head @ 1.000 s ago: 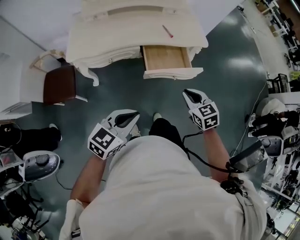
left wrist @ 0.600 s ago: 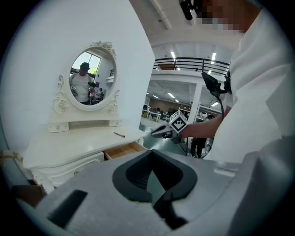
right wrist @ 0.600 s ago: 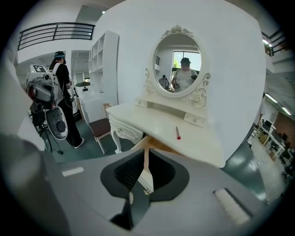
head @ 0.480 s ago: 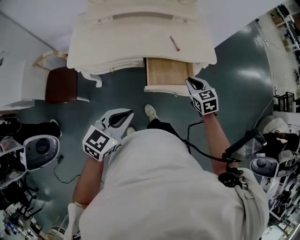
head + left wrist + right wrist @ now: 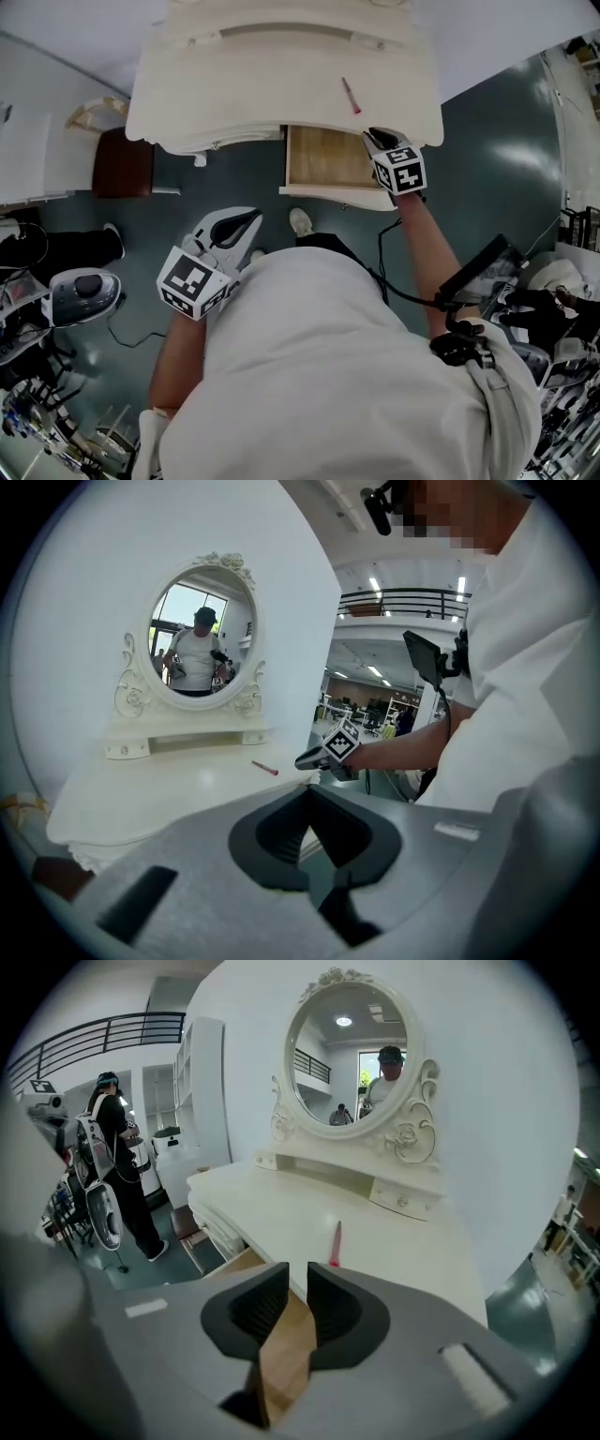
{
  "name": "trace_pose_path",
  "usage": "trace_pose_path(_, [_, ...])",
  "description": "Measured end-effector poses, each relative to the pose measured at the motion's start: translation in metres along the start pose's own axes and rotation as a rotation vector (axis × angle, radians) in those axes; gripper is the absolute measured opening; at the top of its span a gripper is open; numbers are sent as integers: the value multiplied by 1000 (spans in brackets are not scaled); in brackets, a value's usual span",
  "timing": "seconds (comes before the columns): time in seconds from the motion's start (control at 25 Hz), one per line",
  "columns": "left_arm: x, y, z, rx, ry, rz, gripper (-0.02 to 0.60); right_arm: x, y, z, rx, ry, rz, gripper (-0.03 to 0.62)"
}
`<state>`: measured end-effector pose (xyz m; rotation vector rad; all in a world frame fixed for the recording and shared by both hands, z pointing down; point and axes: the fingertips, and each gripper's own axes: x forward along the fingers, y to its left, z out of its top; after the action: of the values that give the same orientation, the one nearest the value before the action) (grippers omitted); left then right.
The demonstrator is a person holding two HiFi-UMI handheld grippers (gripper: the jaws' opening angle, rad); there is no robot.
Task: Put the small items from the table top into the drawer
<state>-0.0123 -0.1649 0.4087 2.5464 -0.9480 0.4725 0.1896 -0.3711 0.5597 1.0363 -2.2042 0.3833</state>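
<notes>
Slim red pen (image 5: 351,96) is seen at twelve o'clock from the right claw (image 5: 377,140), whose empty jaws have just been opened slightly; left claw (image 5: 249,221) is closed, empty.

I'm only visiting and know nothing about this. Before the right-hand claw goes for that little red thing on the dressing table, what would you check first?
1. Drawer is pulled out, ready to take items: ok.
2. Red stick lies free on the table top, with nothing touching it: ok.
3. Right gripper has its fingers apart with nothing between them; they have just been opening: ok.
4. Right gripper is at the stick: not ok. It is at the table's front edge by the drawer, short of the stick.
5. Left gripper is held back from the table, out of the way: ok.
</notes>
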Motion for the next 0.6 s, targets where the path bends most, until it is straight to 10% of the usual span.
trace_pose_path(0.6, [25, 38, 6, -118, 13, 169, 6, 116, -62, 23, -3, 87, 59, 91])
